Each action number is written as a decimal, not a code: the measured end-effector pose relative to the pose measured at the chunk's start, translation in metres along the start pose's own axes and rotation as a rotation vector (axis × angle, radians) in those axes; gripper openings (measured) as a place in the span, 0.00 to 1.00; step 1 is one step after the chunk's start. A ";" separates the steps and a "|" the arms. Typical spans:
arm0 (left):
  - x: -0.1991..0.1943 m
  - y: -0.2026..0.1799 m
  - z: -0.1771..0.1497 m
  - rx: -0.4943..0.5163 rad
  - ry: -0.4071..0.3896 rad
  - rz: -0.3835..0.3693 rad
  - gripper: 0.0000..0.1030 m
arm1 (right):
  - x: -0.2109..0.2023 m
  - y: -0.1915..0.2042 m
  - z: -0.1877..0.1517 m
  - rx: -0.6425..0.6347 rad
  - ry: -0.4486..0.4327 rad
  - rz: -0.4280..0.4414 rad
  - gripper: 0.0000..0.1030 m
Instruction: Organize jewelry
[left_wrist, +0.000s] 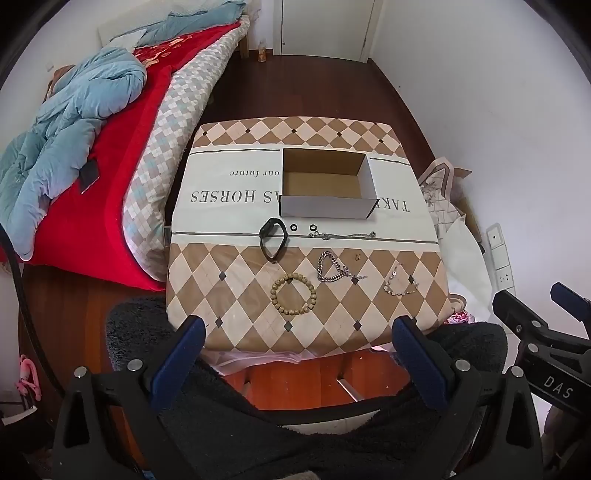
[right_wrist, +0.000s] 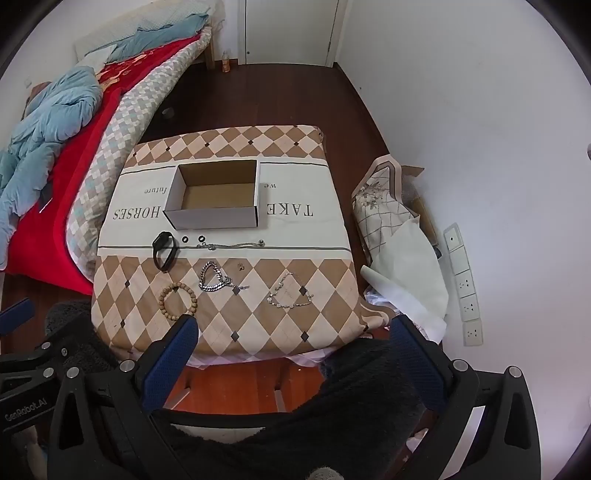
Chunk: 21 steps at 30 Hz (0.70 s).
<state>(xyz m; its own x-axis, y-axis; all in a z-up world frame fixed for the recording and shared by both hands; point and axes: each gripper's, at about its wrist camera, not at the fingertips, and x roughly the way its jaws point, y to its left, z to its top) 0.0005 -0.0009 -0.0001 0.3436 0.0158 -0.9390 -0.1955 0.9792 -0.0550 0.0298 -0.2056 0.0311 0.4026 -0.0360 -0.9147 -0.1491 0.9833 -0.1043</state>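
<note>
1. Both grippers, left (left_wrist: 299, 328) and right (right_wrist: 291, 328), are hanging wide apart, holding nothing, short of the table.
2. Jewelry is lying before the empty box (left_wrist: 325, 184); nothing is boxed yet.
3. Next is likely pinching the beads (left_wrist: 293, 294).

Place was home bedroom. Bed (left_wrist: 122, 155) stood along left wall, red blanket (left_wrist: 110, 177) and rumpled blue duvet (left_wrist: 66, 122) on top. Dark wood floor (left_wrist: 314, 88) ran to white door (left_wrist: 325, 26). Wall sockets (right_wrist: 466, 291) sat low at right.
</note>
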 end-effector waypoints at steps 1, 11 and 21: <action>0.000 0.000 0.000 -0.001 0.000 -0.006 1.00 | 0.000 0.000 0.000 0.000 0.002 -0.001 1.00; -0.009 -0.001 0.003 -0.004 -0.014 -0.007 1.00 | -0.001 -0.004 0.000 -0.001 -0.002 -0.003 1.00; -0.010 -0.001 0.005 -0.006 -0.022 -0.002 1.00 | -0.003 -0.004 -0.001 -0.001 -0.003 -0.004 1.00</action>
<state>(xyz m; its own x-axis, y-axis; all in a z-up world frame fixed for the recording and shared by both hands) 0.0019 -0.0014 0.0106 0.3637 0.0185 -0.9313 -0.2002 0.9780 -0.0588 0.0279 -0.2092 0.0339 0.4058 -0.0392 -0.9131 -0.1484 0.9830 -0.1081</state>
